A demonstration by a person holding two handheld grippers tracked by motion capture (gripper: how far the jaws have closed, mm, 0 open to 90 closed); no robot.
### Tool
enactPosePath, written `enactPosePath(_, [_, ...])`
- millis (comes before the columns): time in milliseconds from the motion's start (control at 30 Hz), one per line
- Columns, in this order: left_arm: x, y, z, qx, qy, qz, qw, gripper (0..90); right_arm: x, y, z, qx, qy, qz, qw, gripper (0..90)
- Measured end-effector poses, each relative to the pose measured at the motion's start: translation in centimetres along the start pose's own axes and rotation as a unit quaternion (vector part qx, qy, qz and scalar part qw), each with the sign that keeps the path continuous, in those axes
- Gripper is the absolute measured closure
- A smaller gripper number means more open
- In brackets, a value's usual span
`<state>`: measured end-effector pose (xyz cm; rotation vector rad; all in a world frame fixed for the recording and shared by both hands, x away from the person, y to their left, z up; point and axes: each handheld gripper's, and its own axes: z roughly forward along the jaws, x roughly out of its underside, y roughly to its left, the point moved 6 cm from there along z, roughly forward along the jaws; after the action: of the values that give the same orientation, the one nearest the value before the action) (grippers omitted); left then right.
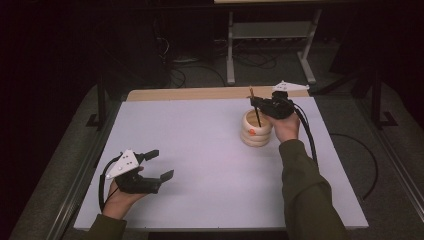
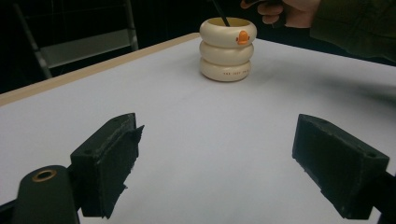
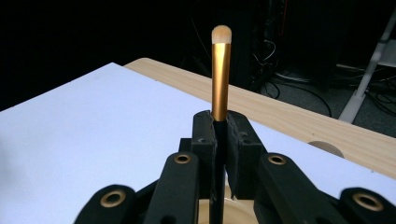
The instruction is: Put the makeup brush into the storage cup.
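While the right claw (image 1: pixel 256 104) is pinching a makeup brush (image 3: pixel 219 74) by its dark handle, the brush is standing nearly upright with its lower end down inside a cream holder (image 1: pixel 256 129) shaped like three stacked rings. In the right gripper view, the two black jaws are pressing on the handle from both sides just below the gold sleeve, and the pale bristle tip is pointing up. That holder is sitting on the white worktop (image 1: pixel 210 150) toward its far right part, just in front of the wooden strip (image 1: pixel 200 93) along the far edge, and it is showing a small orange mark on its upper ring. The right hand (image 1: pixel 286 126) is hovering just beside and above the holder, its dark green sleeve (image 1: pixel 305 190) reaching in from the bottom, with a black cable (image 1: pixel 307 135) trailing back along the arm.

Well apart from all this, the left claw (image 1: pixel 160 165) is lying low near the front left corner of the worktop, its jaws spread wide with nothing between them. In the left gripper view, those jaws are framing bare white surface, with the holder standing farther off.
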<state>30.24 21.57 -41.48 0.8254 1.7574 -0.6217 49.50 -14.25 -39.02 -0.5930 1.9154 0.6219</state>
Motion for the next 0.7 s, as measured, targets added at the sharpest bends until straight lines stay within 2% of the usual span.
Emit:
enactPosePath(100, [0.09, 0.03, 0.02, 0.0, 0.0, -0.004, 1.0, 14.1, -0.02, -0.02, -0.03, -0.002, 0.0, 0.001, 1.0, 77.4])
enactPosePath(200, [0.08, 0.03, 0.02, 0.0, 0.0, -0.004, 1.0, 14.1, -0.09, -0.05, -0.03, 0.0, -0.002, 0.004, 1.0, 67.7])
enactPosePath(433, [0.11, 0.02, 0.06, 0.001, 0.002, -0.002, 1.0, 14.1, -0.32, -0.48, -0.14, 0.015, -0.012, 0.02, 0.9996, 32.2])
enactPosePath(533, [0.12, 0.03, 0.07, 0.002, 0.002, -0.002, 1.0, 14.1, -0.52, -0.66, -0.33, 0.023, -0.018, 0.025, 0.9993, 14.0])
enactPosePath(700, [0.14, 0.06, 0.14, 0.002, 0.005, -0.001, 1.0, 14.0, -0.7, -0.65, -0.71, 0.021, -0.019, 0.019, 0.9994, 4.2])
